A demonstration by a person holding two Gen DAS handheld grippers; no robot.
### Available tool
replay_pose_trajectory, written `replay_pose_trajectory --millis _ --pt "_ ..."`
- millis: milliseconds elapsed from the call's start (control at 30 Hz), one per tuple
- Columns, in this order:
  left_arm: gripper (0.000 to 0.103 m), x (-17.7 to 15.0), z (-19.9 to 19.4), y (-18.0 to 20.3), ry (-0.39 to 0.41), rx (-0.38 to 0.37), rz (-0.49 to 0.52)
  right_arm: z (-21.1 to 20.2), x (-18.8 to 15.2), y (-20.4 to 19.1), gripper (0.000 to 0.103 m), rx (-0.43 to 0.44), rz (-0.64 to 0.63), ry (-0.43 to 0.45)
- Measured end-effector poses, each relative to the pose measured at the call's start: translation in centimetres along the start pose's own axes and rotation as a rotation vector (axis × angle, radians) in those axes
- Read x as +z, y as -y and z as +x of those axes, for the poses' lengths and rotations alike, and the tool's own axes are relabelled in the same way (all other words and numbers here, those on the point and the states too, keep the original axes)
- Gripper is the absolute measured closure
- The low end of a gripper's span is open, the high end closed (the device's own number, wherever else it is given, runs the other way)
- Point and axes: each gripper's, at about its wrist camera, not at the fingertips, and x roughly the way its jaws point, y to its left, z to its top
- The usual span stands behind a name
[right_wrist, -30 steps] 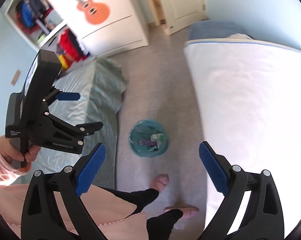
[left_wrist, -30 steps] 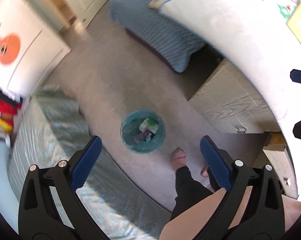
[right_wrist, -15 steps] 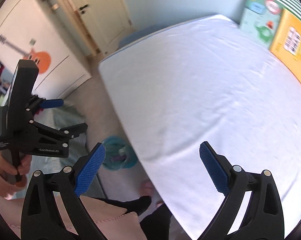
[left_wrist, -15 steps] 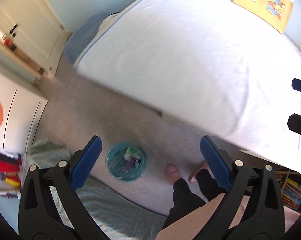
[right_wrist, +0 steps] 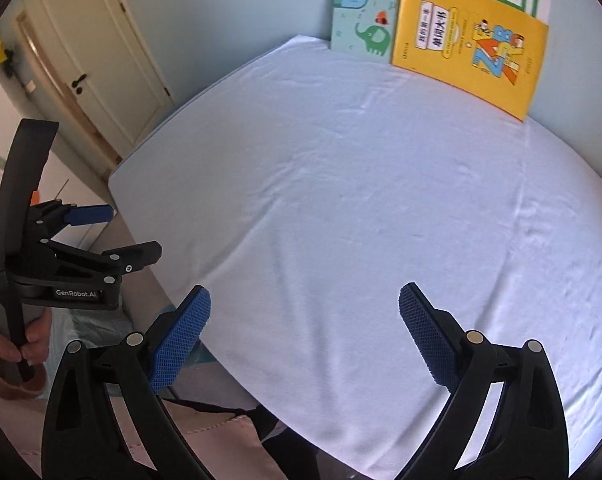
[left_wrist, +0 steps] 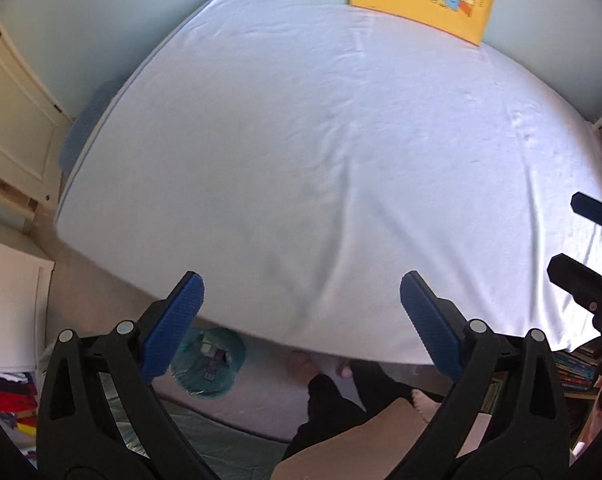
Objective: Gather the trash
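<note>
A teal trash bin holding several small scraps stands on the floor below the bed's edge, low in the left wrist view, partly behind my left finger. My left gripper is open and holds nothing, raised over the white bed sheet. My right gripper is also open with nothing between its blue pads, over the same sheet. The left gripper shows at the left of the right wrist view, held by a hand. No loose trash shows on the sheet.
A yellow book and a green elephant book lean against the wall at the bed's head. A white door stands at the left. The person's feet and dark trousers are by the bin. A bookshelf sits low right.
Both grippers have tilted up from the floor and bin toward the bed. The bin slid to the bottom of the left wrist view and out of the right wrist view. Both stayed open.
</note>
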Motion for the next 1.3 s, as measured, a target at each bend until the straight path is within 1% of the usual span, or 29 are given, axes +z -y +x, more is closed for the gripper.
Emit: replay_pose_trajectory --millis 100,133,167,267,300,400,433,500,567,633,733,767,867,967,1067,1167,1300 --pt "0.007 0.8 -0.1 3.0 0.015 -0.022 0.032 -1.0 -0.6 2.3 0.009 -0.024 0.044 0.021" --pt "0.007 0.6 -0.4 3.6 0.020 -0.030 0.044 -1.3 -0.9 3.0 0.009 -0.032 0.054 0.028" --pt "0.007 1.3 -0.6 4.5 0.025 -0.037 0.054 -1.7 -1.3 3.9 0.009 -0.041 0.063 0.033" --pt "0.007 2.1 -1.2 7.3 0.062 -0.108 0.079 -2.5 -2.2 6.0 0.008 -0.056 0.093 0.041" --pt "0.007 2.4 -1.3 8.3 0.071 -0.117 0.089 -2.7 -2.7 6.5 0.008 -0.057 0.103 0.043" --pt "0.007 3.0 -1.5 11.2 0.090 -0.096 0.137 -3.0 -3.4 8.3 0.008 -0.065 0.127 0.042" --pt "0.007 2.8 -1.5 11.4 0.094 -0.090 0.146 -3.1 -3.6 8.8 0.008 -0.067 0.134 0.041" --pt "0.007 2.8 -1.7 12.6 0.112 -0.101 0.168 -3.0 -4.1 9.9 0.008 -0.080 0.148 0.030" --pt "0.007 2.9 -2.0 13.2 0.136 -0.133 0.185 -2.8 -4.4 10.8 0.008 -0.092 0.170 0.023" --pt "0.007 3.1 -2.2 14.0 0.147 -0.143 0.205 -3.0 -4.6 11.5 0.008 -0.087 0.197 0.031" --pt "0.007 3.8 -1.6 14.7 0.139 -0.121 0.232 -3.3 -4.8 11.9 0.008 -0.093 0.228 0.048" --pt "0.007 4.0 -1.3 14.7 0.138 -0.124 0.238 -3.4 -4.7 11.9 0.008 -0.098 0.233 0.052" --pt "0.007 4.5 -1.4 15.0 0.161 -0.129 0.267 -3.7 -4.7 12.0 0.008 -0.105 0.252 0.068" --pt "0.007 4.9 -1.7 15.4 0.184 -0.096 0.313 -3.8 -4.4 12.0 0.008 -0.113 0.266 0.078" --pt "0.007 5.2 -1.6 15.5 0.183 -0.084 0.342 -4.0 -4.2 12.0 0.008 -0.123 0.281 0.093" --pt "0.007 5.3 -1.5 15.4 0.180 -0.103 0.358 -4.0 -4.1 12.0 0.008 -0.132 0.297 0.103" --pt "0.007 5.4 -1.8 15.2 0.199 -0.119 0.380 -4.0 -4.2 12.0 0.008 -0.144 0.319 0.106"
